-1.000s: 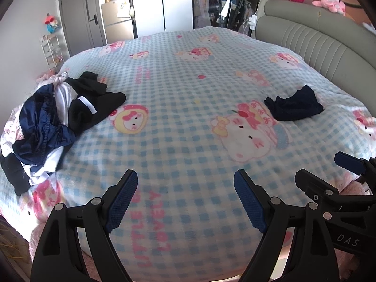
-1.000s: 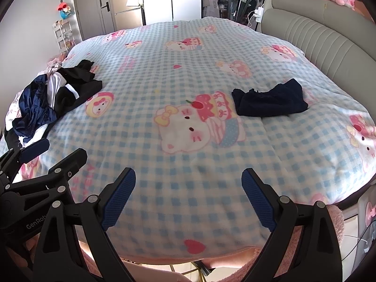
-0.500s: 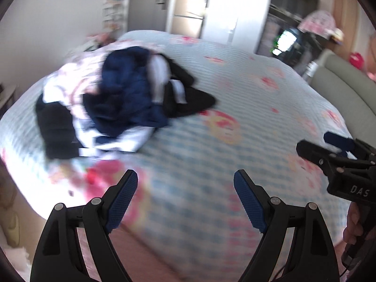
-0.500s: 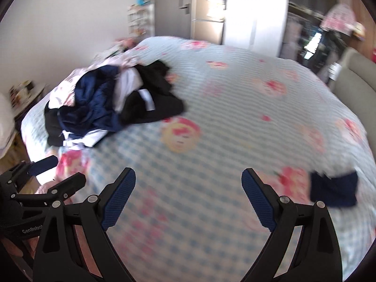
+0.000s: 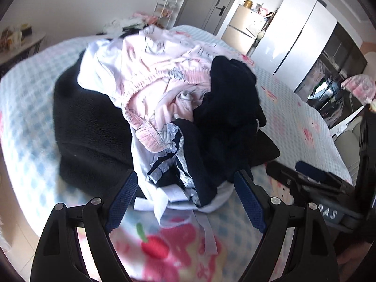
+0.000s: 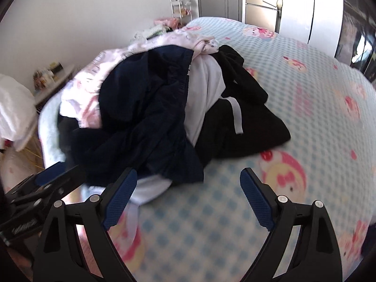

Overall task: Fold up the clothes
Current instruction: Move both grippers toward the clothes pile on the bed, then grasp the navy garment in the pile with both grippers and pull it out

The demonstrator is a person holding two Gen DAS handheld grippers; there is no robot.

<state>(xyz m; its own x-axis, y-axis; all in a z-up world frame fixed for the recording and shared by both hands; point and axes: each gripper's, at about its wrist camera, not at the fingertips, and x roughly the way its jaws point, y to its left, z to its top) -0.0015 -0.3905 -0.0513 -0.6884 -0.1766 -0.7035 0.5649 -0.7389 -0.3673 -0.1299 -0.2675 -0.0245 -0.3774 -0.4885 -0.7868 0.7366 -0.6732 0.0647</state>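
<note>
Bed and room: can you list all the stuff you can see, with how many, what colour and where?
Clothes pile: one heap, mixed colours, at the bed's near left corner.
Navy garment: one, dark blue, on top of the heap.
Pink garment: one, pale pink with frilly edge, far side of the heap.
Black garment: one, black with a white strip, right side of the heap.
White garment: at least one, white, tucked between navy and black.
Bedcover: one, blue-white checks with pink cartoon prints, over the bed.
Fridge: one, pale, far wall.
Shelf rack: one, white, far wall.
Side table: one, left of the bed.
Left gripper: one, black with blue pads, jaws open at the heap's edge.
Right gripper: one, same colours, jaws open.
</note>
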